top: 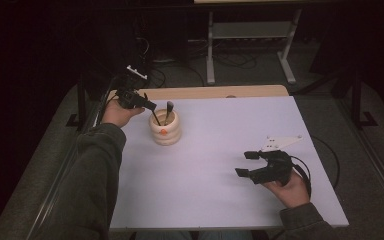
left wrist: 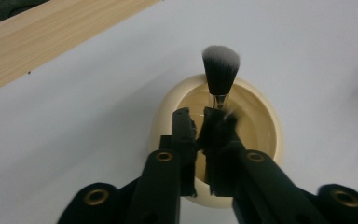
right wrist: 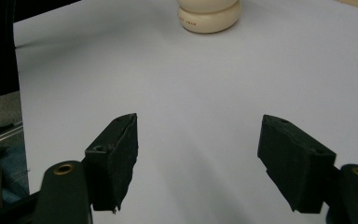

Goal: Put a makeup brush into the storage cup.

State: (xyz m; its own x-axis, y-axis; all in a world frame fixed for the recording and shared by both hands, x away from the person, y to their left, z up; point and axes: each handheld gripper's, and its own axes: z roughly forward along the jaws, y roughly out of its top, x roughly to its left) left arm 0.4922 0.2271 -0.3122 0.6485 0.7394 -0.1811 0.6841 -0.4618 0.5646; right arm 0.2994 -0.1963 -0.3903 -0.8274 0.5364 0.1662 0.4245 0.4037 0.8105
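The white table is bare around the cream holder near its far left corner, close to the wooden edge strip. The right tongs rest spread and empty, well apart. The left tongs, nearly pressed together over the holder's mouth, seem to pinch a dark handle beside the standing brush; I'd ease open straight above, then lift clear without tipping it.

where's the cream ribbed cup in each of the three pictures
High view: the cup stands left of centre on the white table, under the left claw.
Left gripper view: low centre, seen from above, a brush standing in it.
Right gripper view: top edge, its base alone.
Shared landmark: the table's wooden strip.
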